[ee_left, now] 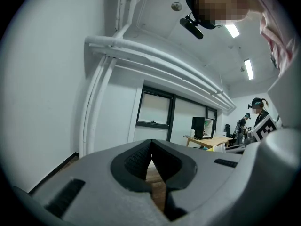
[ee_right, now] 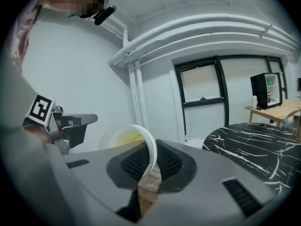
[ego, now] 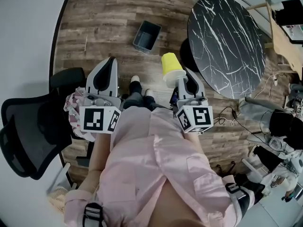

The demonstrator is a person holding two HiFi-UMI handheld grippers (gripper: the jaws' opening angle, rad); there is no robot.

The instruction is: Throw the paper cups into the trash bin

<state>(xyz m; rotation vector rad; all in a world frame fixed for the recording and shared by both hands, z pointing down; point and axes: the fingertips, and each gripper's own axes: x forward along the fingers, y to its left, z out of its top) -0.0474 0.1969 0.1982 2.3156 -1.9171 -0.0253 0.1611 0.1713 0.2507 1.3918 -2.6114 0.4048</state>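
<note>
The person wears a pale pink shirt [ego: 156, 160] with a patch pocket, dark trousers [ego: 135, 98] and white shoes [ego: 135, 79]. Black buckled straps [ego: 93, 214] wrap both pink sleeves. The left claw [ego: 110, 63] and right claw [ego: 185, 77] have smooth light-grey shells with black slots, lined inside with black ribbed pads [ee_left: 136, 161]. Behind each sits a cube [ego: 99, 118] bearing black-and-white square markers.

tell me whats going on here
A person holds a gripper in each hand. The right gripper pinches the rim of a yellow paper cup in its jaws. The left gripper is empty, jaws together. The trash bin sits on the wood floor ahead, and the cup is not yet in it.
</note>
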